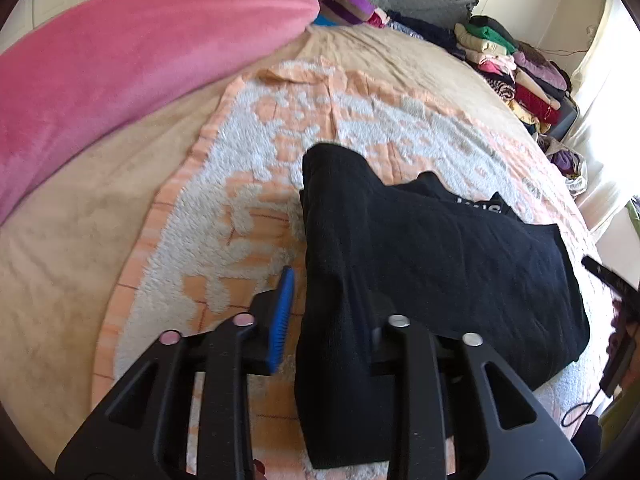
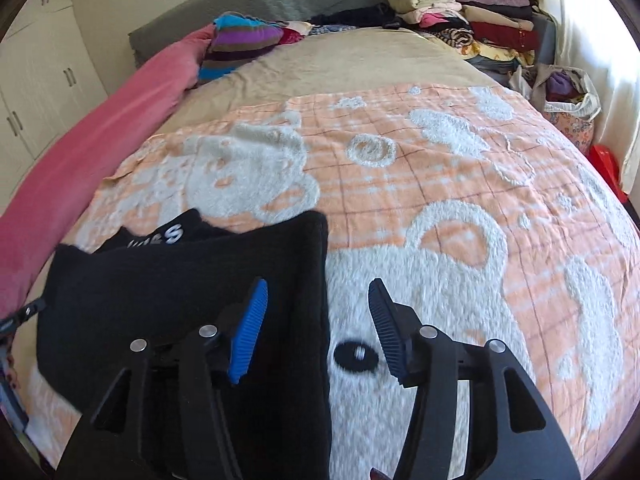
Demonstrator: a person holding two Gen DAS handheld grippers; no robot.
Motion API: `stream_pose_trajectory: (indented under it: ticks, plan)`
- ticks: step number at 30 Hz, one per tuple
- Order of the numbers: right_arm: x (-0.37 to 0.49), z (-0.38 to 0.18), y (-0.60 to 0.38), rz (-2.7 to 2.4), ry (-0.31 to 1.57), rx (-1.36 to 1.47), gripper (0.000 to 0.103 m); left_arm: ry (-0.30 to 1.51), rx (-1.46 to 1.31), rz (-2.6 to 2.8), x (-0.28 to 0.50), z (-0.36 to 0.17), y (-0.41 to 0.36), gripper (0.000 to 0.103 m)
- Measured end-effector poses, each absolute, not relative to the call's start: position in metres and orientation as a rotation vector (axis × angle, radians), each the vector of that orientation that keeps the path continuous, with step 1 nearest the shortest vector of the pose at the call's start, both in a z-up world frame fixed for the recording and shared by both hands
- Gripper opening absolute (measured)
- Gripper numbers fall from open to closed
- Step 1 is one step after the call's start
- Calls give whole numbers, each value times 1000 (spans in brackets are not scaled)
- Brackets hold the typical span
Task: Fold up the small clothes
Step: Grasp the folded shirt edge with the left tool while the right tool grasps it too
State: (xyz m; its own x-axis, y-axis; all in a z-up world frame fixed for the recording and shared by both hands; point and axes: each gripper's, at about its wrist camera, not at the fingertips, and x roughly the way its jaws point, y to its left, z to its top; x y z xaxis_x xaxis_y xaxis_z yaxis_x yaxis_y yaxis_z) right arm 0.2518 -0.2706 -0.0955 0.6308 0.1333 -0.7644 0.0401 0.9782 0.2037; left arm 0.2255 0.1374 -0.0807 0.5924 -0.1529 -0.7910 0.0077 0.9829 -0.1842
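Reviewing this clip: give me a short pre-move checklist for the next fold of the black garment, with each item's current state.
1. Black garment lies on the orange-and-white blanket: ok.
2. Left gripper straddles the garment's left edge; only one blue pad visible, actual grip: cannot tell.
3. Right gripper open, straddling the garment's right edge: ok.
4. Garment flat: not ok, layers overlap unevenly.
5. Bare blanket beyond the garment for folding: ok.

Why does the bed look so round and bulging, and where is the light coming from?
Both views: fisheye lenses bend the flat bed into a dome, with dark corners. Left wrist view: daylight washes out the curtain at right; the black garment shows little detail. Right wrist view: the right tongs are slightly blurred.
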Motion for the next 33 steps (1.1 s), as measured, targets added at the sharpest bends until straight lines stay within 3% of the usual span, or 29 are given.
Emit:
stream_pose_trajectory:
  ticks: [5,8,17,20,28,29,30,31,33]
  plan:
    - [216,-92,-262,107,894,224,57,925,-155,-95,218,-74,138,31]
    - [201,-93,-255,135,894,243,67,932,-149,-94,213,-73,137,36]
    - [196,-104,-238,160,930,227,69,940,-131,-98,207,-72,134,43]
    - [198,-110,-236,160,951,228,69,960,-120,-101,207,-76,132,52]
    - [209,-130,-239,131,1010,277,69,1078,-110,-126,207,-110,126,56]
    - [209,-132,-237,135,1019,276,67,1085,-110,-131,206,-113,125,48]
    - [209,-134,-236,138,1035,262,43,1091,-119,-148,206,-115,125,29]
    - [209,-136,-235,124,1044,237,33,1106,-142,-177,206,-118,125,19]
    - [207,-137,-239,117,1044,253,28,1116,-136,-175,205,-120,126,19]
